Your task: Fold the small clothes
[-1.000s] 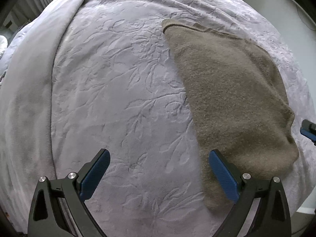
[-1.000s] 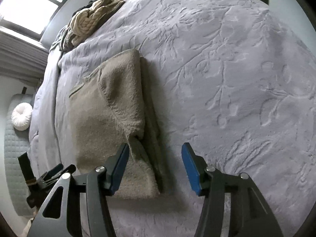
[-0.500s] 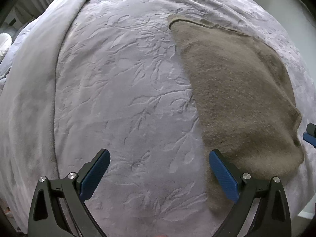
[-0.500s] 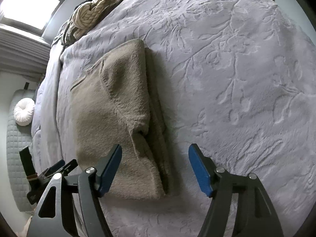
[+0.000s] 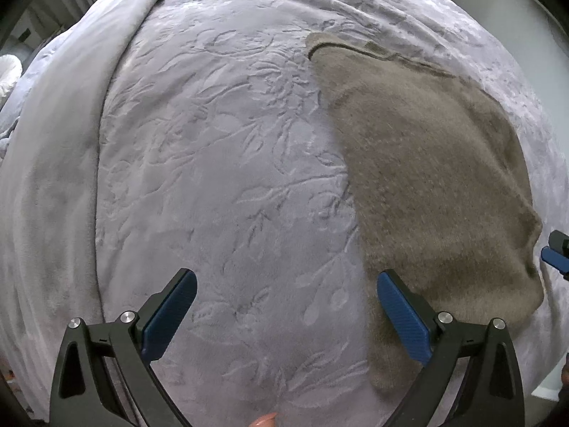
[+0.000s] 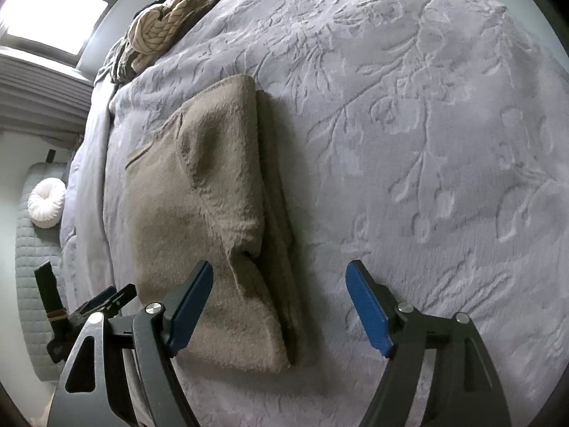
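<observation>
A fuzzy taupe garment (image 5: pixel 426 185) lies folded lengthwise on the grey embossed bedspread (image 5: pixel 220 185). My left gripper (image 5: pixel 286 277) hangs open over bare bedspread just left of the garment, its right finger (image 5: pixel 402 313) above the garment's near left edge. In the right wrist view the garment (image 6: pixel 199 213) shows its doubled layers stacked along the right side. My right gripper (image 6: pixel 281 267) hovers over that folded edge at the near end; its jaws are opening, and the pads stand clear of the cloth. The right gripper's tip (image 5: pixel 554 252) also peeks in at the edge of the left wrist view.
A cream cable-knit garment (image 6: pixel 160 32) and darker clothes lie piled at the far end of the bed. A white round cushion (image 6: pixel 46 197) sits on a quilted seat beside the bed. The bedspread (image 6: pixel 426 142) stretches wide to the right of the taupe garment.
The right gripper's jaws have spread wider and no longer pinch the garment's folded edge, which now rests on the bed. The left gripper stays open and almost still.
</observation>
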### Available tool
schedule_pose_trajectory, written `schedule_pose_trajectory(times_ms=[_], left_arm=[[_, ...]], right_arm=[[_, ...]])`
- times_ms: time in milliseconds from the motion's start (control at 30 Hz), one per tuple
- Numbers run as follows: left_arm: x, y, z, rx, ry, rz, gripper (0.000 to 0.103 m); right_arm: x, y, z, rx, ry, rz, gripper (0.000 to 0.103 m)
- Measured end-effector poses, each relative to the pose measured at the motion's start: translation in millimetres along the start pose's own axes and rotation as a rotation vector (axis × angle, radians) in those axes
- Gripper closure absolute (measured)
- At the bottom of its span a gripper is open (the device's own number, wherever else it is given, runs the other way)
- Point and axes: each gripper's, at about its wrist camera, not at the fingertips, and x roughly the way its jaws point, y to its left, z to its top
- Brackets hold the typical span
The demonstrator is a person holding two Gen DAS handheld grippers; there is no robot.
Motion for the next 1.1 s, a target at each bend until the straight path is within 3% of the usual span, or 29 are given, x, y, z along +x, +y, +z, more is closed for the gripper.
schedule_pose_trajectory(times_ms=[133, 333, 500, 633, 833, 967, 1000, 1033, 1100], left_arm=[[1.8, 13.7, 10.0, -0.045, -0.002, -0.033, 0.002], [2.7, 28.3, 35.4, -0.098, -0.027, -0.210, 0.002], [28.3, 10.3, 54.2, -0.058, 0.016, -0.358, 0.002], [51.0, -13.3, 60.9, -0.037, 0.047, -0.445, 0.002], [57.3, -35.6, 69.3, -0.051, 0.034, -0.489, 0.002], [61.9, -50.4, 71.3, -0.033, 0.035, -0.480, 0.002], [61.7, -51.8, 72.0, -0.032, 0.031, -0.475, 0.002], [60.7, -52.7, 72.5, -0.031, 0.027, -0.472, 0.002], [56.3, -52.2, 72.1, -0.024, 0.012, -0.472, 0.018]], right_arm=[[5.2, -5.0, 13.7, 0.001, 0.015, 0.059, 0.023], [28.2, -13.9, 41.4, 0.019, 0.067, 0.195, 0.023], [53.4, -13.4, 63.1, 0.014, 0.122, 0.317, 0.022], [72.1, 0.4, 71.8, -0.031, 0.163, 0.354, 0.022], [92.4, 31.3, 75.6, -0.109, 0.196, 0.382, 0.019], [99.7, 33.9, 77.8, -0.091, 0.206, 0.375, 0.021], [99.5, 34.5, 78.0, -0.084, 0.209, 0.369, 0.030], [99.2, 35.9, 77.5, -0.082, 0.215, 0.366, 0.054], [98.1, 37.7, 76.5, -0.083, 0.213, 0.364, 0.067]])
